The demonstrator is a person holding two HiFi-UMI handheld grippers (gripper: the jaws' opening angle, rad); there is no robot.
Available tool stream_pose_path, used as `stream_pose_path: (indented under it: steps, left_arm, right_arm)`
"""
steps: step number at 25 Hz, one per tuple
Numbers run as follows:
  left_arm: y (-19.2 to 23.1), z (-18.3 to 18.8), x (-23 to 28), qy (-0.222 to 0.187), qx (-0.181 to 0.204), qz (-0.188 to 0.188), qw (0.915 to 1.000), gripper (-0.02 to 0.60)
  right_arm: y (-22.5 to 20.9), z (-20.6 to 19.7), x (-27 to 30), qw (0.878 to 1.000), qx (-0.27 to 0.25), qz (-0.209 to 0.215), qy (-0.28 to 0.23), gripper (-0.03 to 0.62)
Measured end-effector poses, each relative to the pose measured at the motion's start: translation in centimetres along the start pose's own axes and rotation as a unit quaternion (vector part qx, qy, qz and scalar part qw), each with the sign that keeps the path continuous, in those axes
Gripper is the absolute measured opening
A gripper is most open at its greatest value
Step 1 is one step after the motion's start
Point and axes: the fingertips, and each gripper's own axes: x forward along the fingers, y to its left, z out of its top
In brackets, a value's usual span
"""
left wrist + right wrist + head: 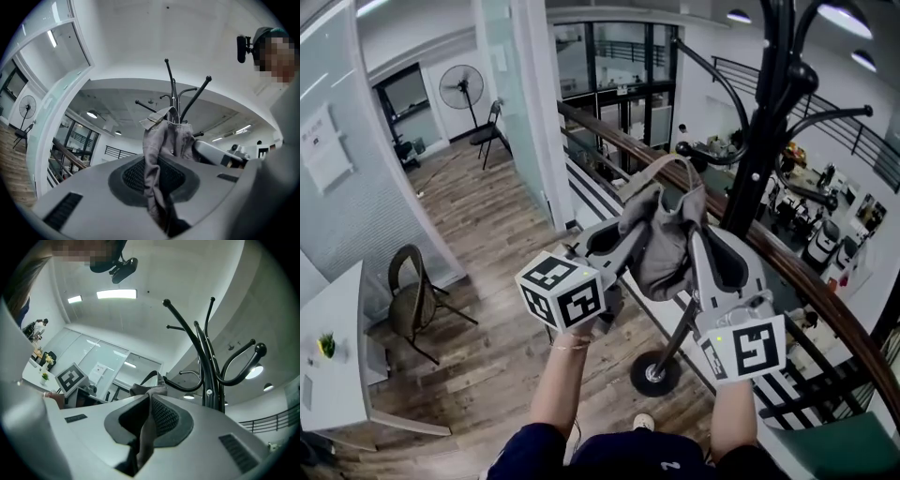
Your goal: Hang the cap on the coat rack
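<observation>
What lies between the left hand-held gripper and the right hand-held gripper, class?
The grey cap: in the head view it hangs bunched between the left hand-held gripper and the right hand-held gripper, each clamped on its fabric.

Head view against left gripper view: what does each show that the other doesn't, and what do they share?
Only the head view shows the coat rack down to its round base, and the person's forearms. Only the left gripper view shows, close up, the left gripper with its jaws pressed shut on the fabric of the cap, plus a ceiling light. Both show the grey cap raised near the rack's hooked arms.
</observation>
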Motion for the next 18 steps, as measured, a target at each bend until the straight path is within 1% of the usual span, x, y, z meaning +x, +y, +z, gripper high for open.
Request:
stream_pose_path:
  steps: [3,6,9,12,18]
  left_arm:
    - [0.5,0.7,1.0,-0.005,-0.005,-0.007,1.0000,0.048]
    - [1.4,0.6,2.1,-0.002,-0.014,-0.008,0.9999,0.048]
    - [2.0,0.3,3.2,0.003,-0.014,-0.009,0.9999,0.048]
    - [2.3,0.4,4.4,0.012,-0.015,-0.018,0.9997,0.048]
    - [2.3,-0.1,6.0,0.014,-0.018,-0.024,0.9994,0.048]
  right_arm:
    - [-0.8,0.5,0.7,1.000,0.004,0.001,-0.010,0.031]
    - [-1.2,0.2,1.4,1.000,0.009,0.001,-0.011,0.031]
    - [-1.7,-0.3,1.7,1.000,0.010,-0.001,-0.011,0.031]
    - [-2.5,-0.3,2.0,1.000,0.011,-0.003,-0.013,0.031]
    - [-3.9,-1.0,1.6,1.000,0.013,-0.013,-0.009,0.031]
